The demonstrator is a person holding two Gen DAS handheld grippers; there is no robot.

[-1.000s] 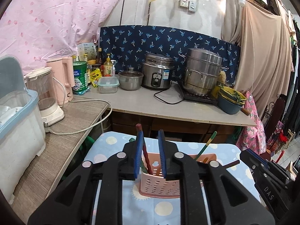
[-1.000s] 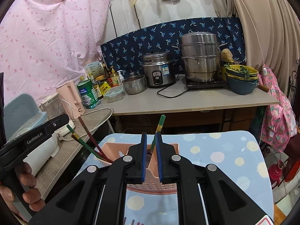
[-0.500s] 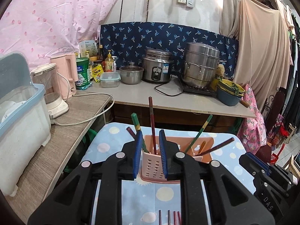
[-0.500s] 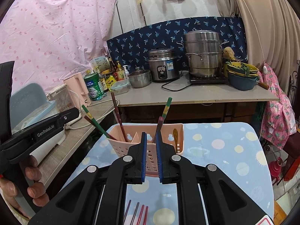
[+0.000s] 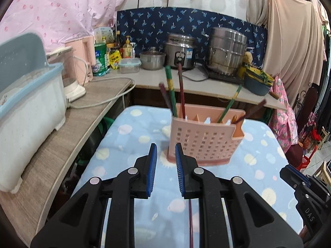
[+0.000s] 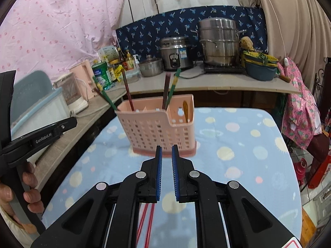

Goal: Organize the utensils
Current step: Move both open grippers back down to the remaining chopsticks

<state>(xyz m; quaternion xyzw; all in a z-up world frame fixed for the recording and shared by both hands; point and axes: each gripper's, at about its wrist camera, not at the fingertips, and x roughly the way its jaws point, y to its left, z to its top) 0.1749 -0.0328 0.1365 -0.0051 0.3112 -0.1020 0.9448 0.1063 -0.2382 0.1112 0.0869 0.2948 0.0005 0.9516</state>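
Observation:
A pink perforated utensil holder (image 5: 203,138) stands on the blue dotted tablecloth (image 5: 128,142); it also shows in the right wrist view (image 6: 159,128). Several chopsticks stand in it: green (image 5: 170,86) and dark red (image 5: 180,86) on its left side, more (image 6: 166,91) on its right. My left gripper (image 5: 165,152) is open and empty, just short of the holder's left front corner. My right gripper (image 6: 165,155) is slightly open and empty, in front of the holder. Red chopsticks (image 6: 148,217) lie on the cloth under my right gripper; one (image 5: 190,217) shows under my left.
A wooden counter (image 5: 68,136) on the left carries a white and blue bin (image 5: 26,107) and a kettle base. The back counter holds a rice cooker (image 5: 182,49), a steamer pot (image 5: 227,49) and bowls (image 5: 257,80). The right gripper's body (image 5: 306,196) shows at the right edge.
Both grippers have pulled back and lowered away from the holder. The left jaws have opened and the dark red chopstick stands free in the holder. Loose chopsticks on the cloth came into view.

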